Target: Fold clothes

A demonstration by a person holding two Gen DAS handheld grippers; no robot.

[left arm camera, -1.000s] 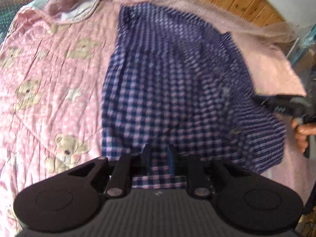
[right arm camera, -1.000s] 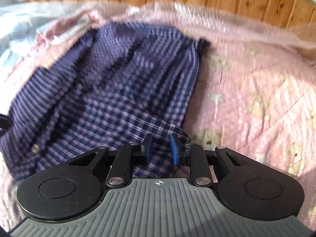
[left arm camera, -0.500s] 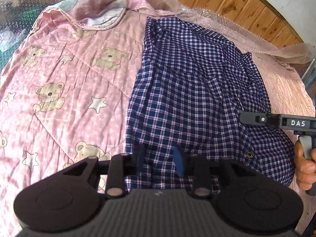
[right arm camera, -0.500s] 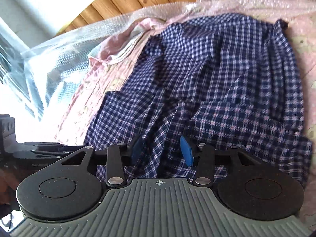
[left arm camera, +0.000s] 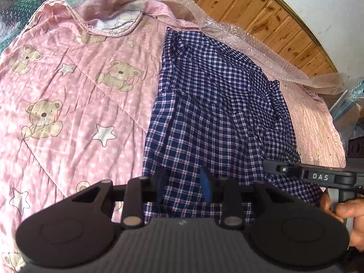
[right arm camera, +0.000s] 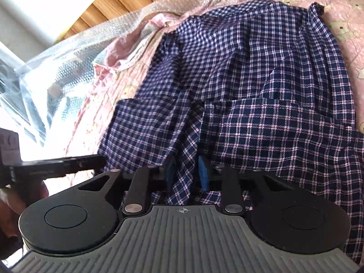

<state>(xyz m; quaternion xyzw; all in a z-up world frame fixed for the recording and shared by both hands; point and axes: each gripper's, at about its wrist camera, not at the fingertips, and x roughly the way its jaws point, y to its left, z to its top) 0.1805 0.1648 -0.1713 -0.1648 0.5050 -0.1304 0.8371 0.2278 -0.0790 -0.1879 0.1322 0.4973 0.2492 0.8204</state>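
A navy checked shirt (left arm camera: 216,113) lies spread and rumpled on a pink teddy-bear quilt (left arm camera: 68,95). My left gripper (left arm camera: 184,186) is open, with its blue pads over the shirt's near hem. The right gripper's body (left arm camera: 318,177) shows at the right edge of the left wrist view, held by a hand. In the right wrist view the shirt (right arm camera: 261,79) fills the frame. My right gripper (right arm camera: 186,175) is open, and a fold of the shirt's fabric lies between its blue pads. The left gripper's body (right arm camera: 56,163) shows at the left edge there.
Bubble wrap (left arm camera: 261,45) runs along the quilt's far edge against a wooden panel wall (left arm camera: 261,9). More bubble wrap (right arm camera: 68,68) lies at the left in the right wrist view. The quilt's folded-back corner (left arm camera: 109,20) sits at the far side.
Both grippers have opened from nearly shut and let the shirt down onto the quilt. The right gripper has swung left over the shirt's near edge.
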